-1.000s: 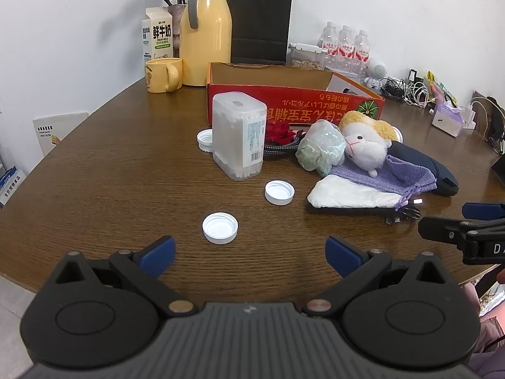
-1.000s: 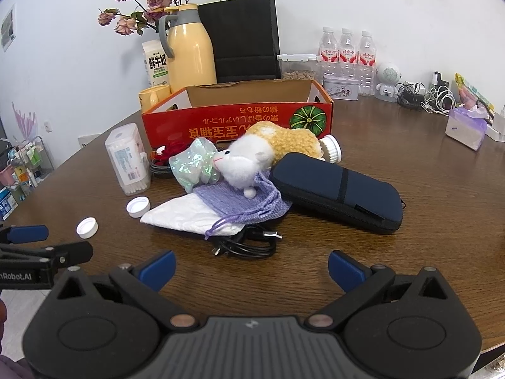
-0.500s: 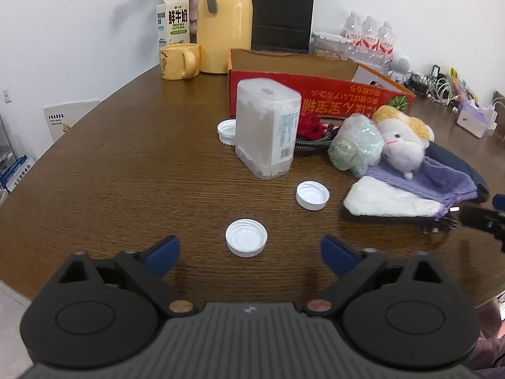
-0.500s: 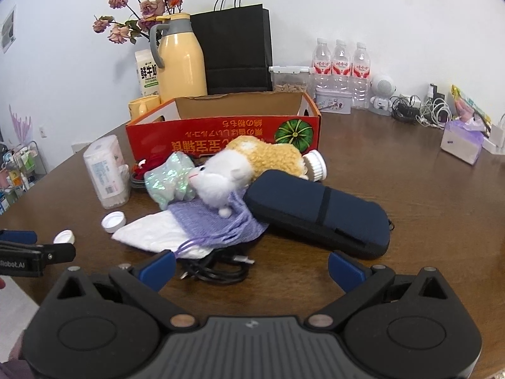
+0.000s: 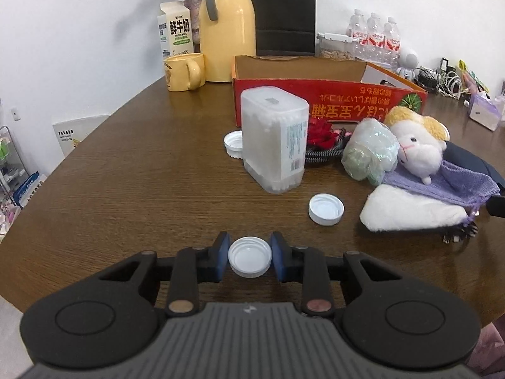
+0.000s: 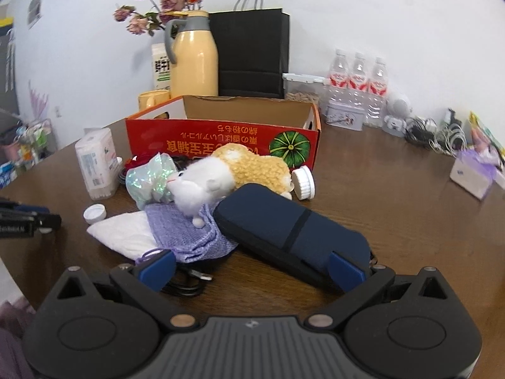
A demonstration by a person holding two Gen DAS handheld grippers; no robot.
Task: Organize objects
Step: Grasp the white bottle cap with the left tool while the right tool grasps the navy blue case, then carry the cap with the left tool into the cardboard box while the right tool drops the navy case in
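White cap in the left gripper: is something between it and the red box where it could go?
Yes. The left gripper is shut on the white cap, and the clear plastic container stands upright almost straight between it and the red box. A second cap lies to the right.

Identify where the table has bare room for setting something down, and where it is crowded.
Bare wood lies left of the swab box, toward the mug, and right of the navy case. The heap around the plush toy is crowded.
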